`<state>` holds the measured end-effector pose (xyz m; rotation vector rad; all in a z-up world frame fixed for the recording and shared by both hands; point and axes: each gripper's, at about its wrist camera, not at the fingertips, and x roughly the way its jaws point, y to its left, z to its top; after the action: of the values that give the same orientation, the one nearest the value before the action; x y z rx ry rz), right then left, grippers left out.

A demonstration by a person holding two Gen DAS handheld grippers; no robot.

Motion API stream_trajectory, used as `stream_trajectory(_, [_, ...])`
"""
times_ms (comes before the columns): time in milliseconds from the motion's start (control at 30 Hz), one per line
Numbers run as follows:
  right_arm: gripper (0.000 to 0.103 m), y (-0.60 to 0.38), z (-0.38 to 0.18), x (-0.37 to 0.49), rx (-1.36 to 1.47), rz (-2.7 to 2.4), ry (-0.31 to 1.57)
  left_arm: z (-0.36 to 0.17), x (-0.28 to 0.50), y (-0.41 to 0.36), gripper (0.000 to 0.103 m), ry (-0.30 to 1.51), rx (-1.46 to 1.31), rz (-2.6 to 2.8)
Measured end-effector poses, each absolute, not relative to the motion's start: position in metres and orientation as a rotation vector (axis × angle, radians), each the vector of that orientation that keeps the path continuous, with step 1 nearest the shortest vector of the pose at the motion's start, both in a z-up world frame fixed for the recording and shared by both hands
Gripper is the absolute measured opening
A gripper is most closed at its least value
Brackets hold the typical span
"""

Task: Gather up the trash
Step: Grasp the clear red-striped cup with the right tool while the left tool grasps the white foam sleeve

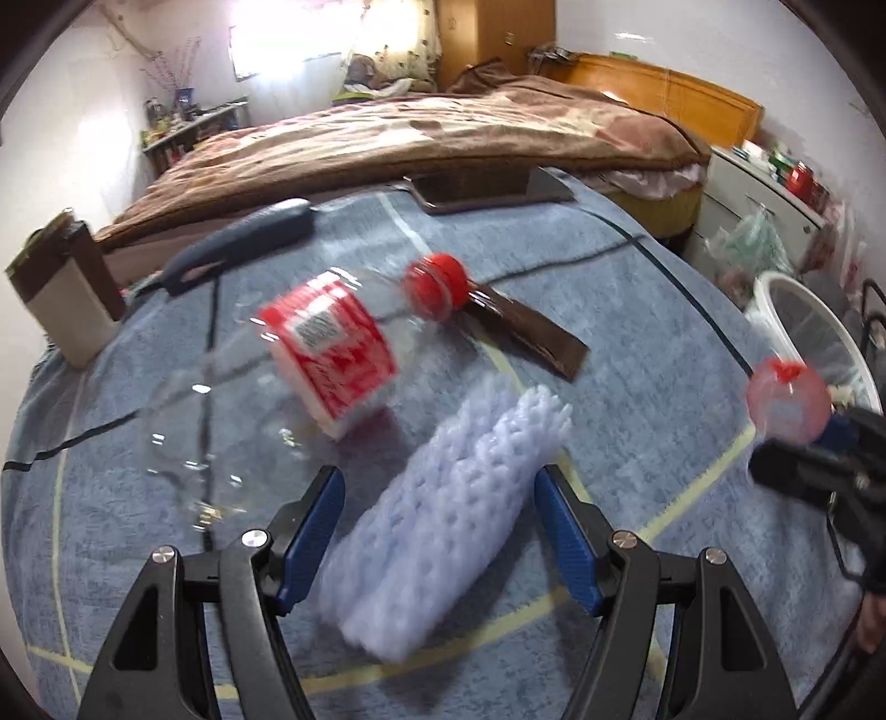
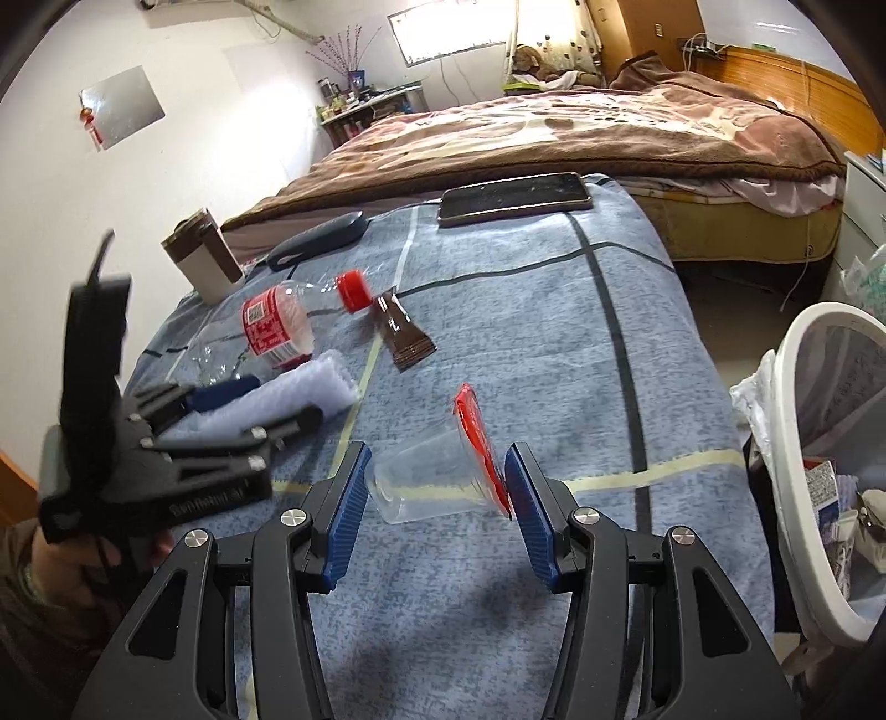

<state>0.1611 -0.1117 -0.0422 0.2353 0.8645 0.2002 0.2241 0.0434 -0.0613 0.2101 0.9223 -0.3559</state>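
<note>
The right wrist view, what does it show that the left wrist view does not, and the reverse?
Only the right wrist view: the basket's inside with trash already in it, and a grey panel on the wall.
Only the left wrist view: a white cabinet beside the bed.
Both: the bottle with a red cap, the white foam net, the brown wrapper, the phone and the clear cup in the right tool.

window (image 1: 288,50) glare, motion blur, fisheye edges

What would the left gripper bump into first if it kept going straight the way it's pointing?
Most likely the white foam net sleeve, lying on the blue cloth between the open fingers of the left gripper. Depth is unclear.
</note>
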Motion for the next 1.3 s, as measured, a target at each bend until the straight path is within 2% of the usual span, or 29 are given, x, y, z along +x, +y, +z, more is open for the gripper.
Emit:
stream_trajectory(100, [0.052, -0.114, -0.041, 0.161, 0.247, 0.19, 0.855, -0.067, 0.223, 0.043, 0.073, 0.949, 0.186, -0.374])
stream_trajectory(367, [0.052, -0.116, -0.04, 0.155, 0.258, 0.19, 0.844, -0.063, 0.214, 0.044, 0.052, 0.941, 0.122, -0.372])
stream_trajectory(400, [0.052, -0.116, -0.04, 0.154, 0.253, 0.19, 0.845, -0.063, 0.213, 0.043, 0.04, 0.939, 0.111, -0.379])
stream_trajectory(433, [0.052, -0.116, -0.04, 0.153, 0.249, 0.188, 0.846, -0.062, 0.212, 0.041, 0.035, 0.937, 0.103, -0.379])
stream_trajectory(700, [0.052, -0.131, -0.037, 0.147, 0.239, 0.162, 0.838, -0.053, 0.201, 0.031, 0.031, 0.908, 0.058, -0.358])
stream_trajectory(1300, [0.052, -0.166, -0.02, 0.131, 0.261, 0.135, 0.777, -0.015, 0.173, 0.001, 0.031, 0.809, 0.025, -0.39])
